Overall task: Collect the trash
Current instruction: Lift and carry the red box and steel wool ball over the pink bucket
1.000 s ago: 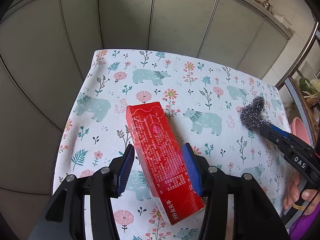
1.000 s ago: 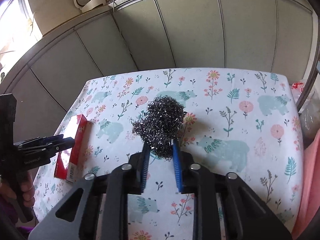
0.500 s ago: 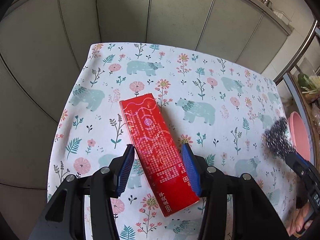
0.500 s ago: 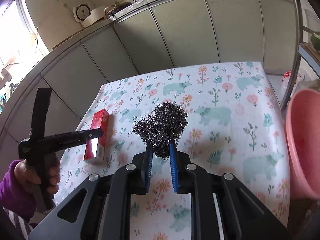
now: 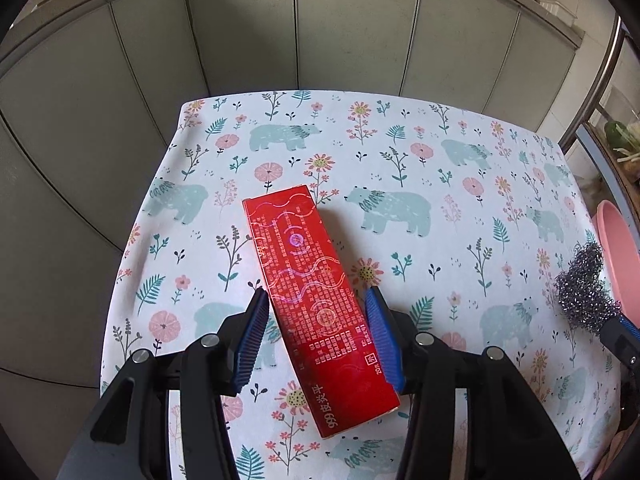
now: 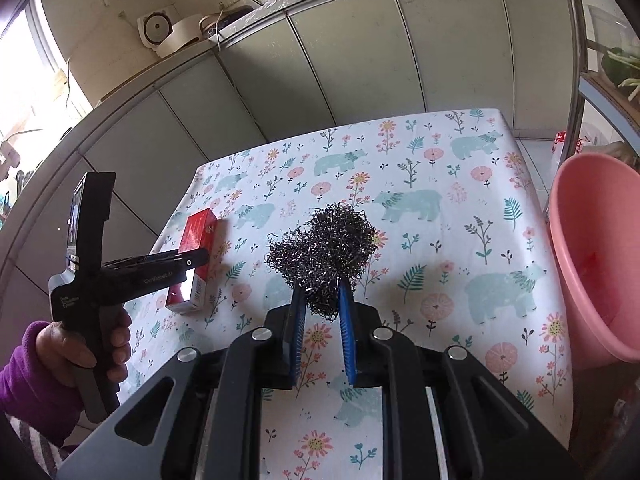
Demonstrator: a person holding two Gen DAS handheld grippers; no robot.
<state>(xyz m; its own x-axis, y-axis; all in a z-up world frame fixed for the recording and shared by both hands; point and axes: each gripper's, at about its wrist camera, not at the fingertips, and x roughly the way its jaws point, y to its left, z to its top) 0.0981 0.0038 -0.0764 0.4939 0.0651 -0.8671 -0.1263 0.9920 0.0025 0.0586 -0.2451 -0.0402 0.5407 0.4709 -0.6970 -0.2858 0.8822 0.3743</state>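
Note:
A long red carton (image 5: 316,300) with white print lies on the bear-and-flower tablecloth (image 5: 400,152). My left gripper (image 5: 316,300) is open, its blue pads on either side of the carton's middle, with a small gap each side. The carton also shows in the right wrist view (image 6: 194,256), partly behind the left gripper (image 6: 196,258). My right gripper (image 6: 322,292) is shut on a steel wool scourer (image 6: 326,252), held above the cloth. The scourer shows at the right edge of the left wrist view (image 5: 582,292).
A pink plastic basin (image 6: 592,256) stands off the table's right edge, also in the left wrist view (image 5: 618,248). Grey-green cabinet doors (image 5: 320,24) run behind the table. A metal rack post (image 6: 576,52) rises at the right.
My right gripper has carried the scourer to the right and back, toward the pink basin. My left gripper has stayed astride the carton, pulling up and back a little.

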